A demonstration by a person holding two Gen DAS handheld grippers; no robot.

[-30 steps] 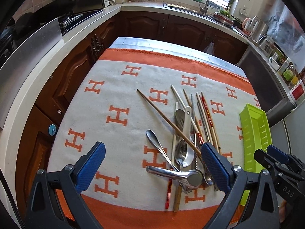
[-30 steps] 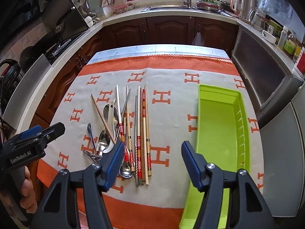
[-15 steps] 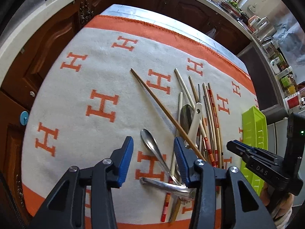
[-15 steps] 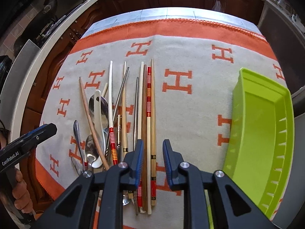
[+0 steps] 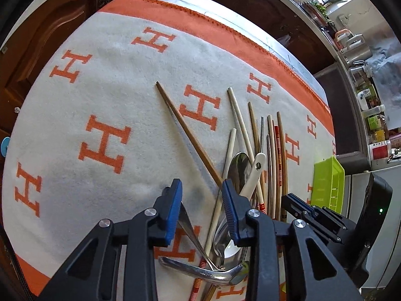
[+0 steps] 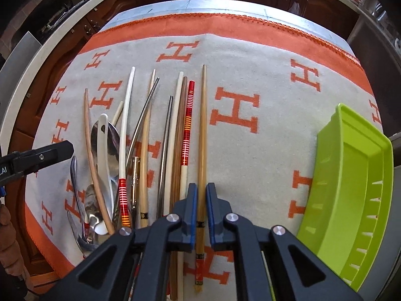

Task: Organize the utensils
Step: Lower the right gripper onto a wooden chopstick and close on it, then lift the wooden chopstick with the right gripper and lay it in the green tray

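A pile of chopsticks and spoons lies on the orange-and-white cloth (image 5: 100,87). My right gripper (image 6: 201,195) points down at the pile's right edge and is shut on a pale bamboo chopstick (image 6: 203,125), which lies flat on the cloth. My left gripper (image 5: 201,195) hangs over the pile's left side, its jaws closing. The handle of a metal spoon (image 5: 193,230) runs between them, close to the left pad, and the bowl is hidden. A white ceramic spoon (image 5: 253,178) and a brown chopstick (image 5: 185,130) lie just beyond. The green tray (image 6: 351,175) sits to the right.
The cloth (image 6: 250,163) covers a small table ringed by dark wooden cabinets and a pale counter. Jars and a kettle (image 5: 351,47) stand at the far right. A person's hand (image 6: 7,225) holds the left gripper (image 6: 57,150). The right gripper (image 5: 300,205) shows beside the tray (image 5: 325,183).
Both grippers have sunk towards the cloth and tipped further down. The right jaws went from wide apart to shut around the bamboo chopstick. The left jaws narrowed over the metal spoon.
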